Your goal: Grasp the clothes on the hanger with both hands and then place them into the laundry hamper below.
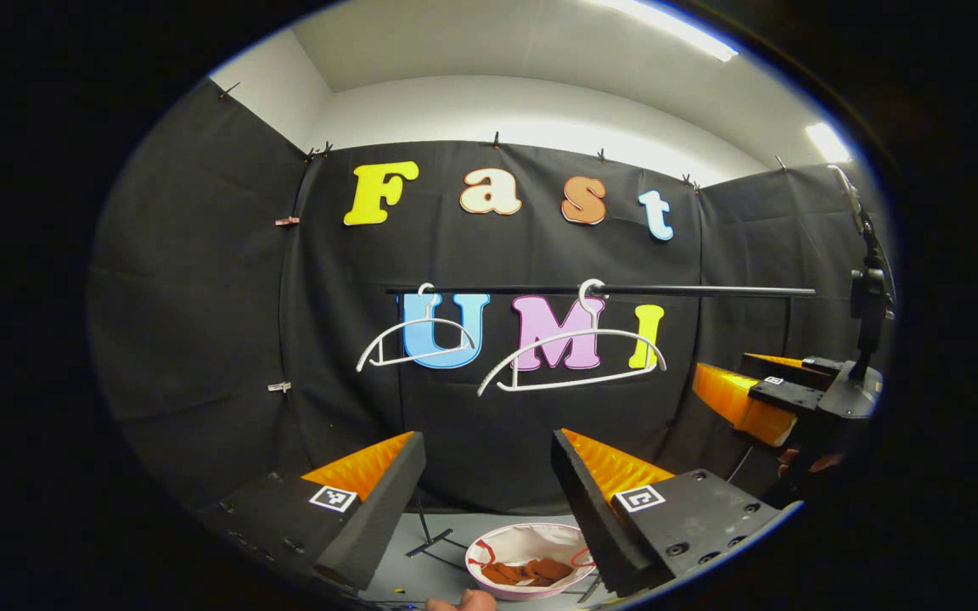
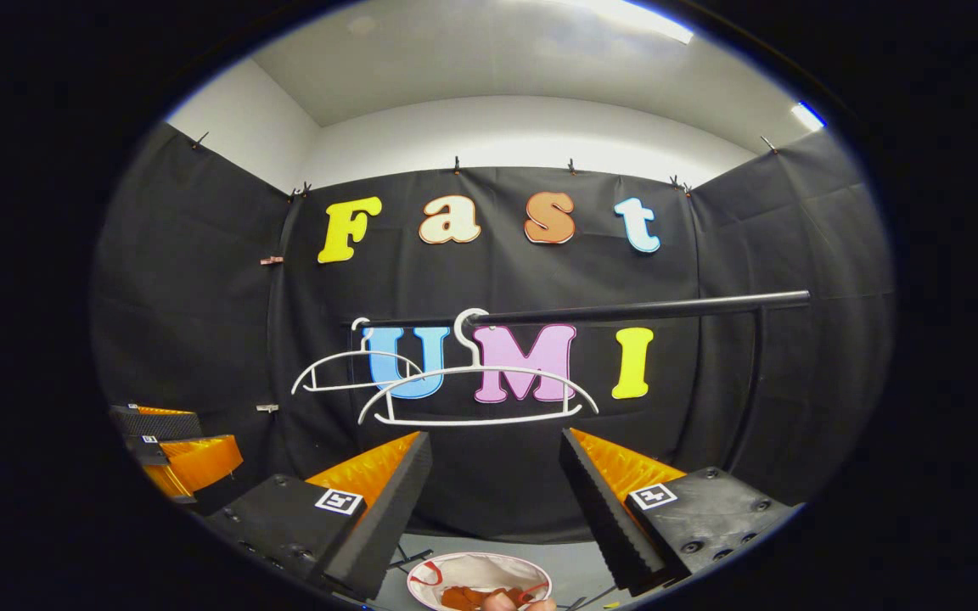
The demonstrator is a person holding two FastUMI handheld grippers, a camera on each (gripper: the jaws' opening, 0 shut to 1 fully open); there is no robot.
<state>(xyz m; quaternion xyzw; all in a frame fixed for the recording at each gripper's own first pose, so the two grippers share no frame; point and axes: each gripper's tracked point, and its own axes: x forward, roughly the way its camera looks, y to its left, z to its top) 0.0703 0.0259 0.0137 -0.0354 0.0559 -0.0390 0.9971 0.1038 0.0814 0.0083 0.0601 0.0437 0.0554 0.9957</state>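
Two bare white hangers (image 1: 572, 361) (image 1: 415, 341) hang on a black rail (image 1: 710, 291); the right gripper view shows the same hangers (image 2: 479, 395) (image 2: 355, 371) and rail (image 2: 667, 307). Below stands a round white laundry hamper (image 1: 540, 535) (image 2: 472, 563) with brown-orange clothes (image 1: 531, 570) (image 2: 472, 597) lying inside. My left gripper (image 1: 487, 437) is open above the hamper, nothing between its fingers. My right gripper (image 2: 495, 437) is open too, holding nothing. Each shows in the other's view: the right gripper (image 1: 722, 372) at the right, the left gripper (image 2: 219, 440) at the left.
A person's hand (image 1: 463, 602) (image 2: 516, 604) shows at the bottom edge near the hamper. The rail's stand has thin black legs (image 1: 429, 539) on the grey floor. A dark upright post (image 1: 867, 288) stands at the far right. Black cloth walls close the booth on three sides.
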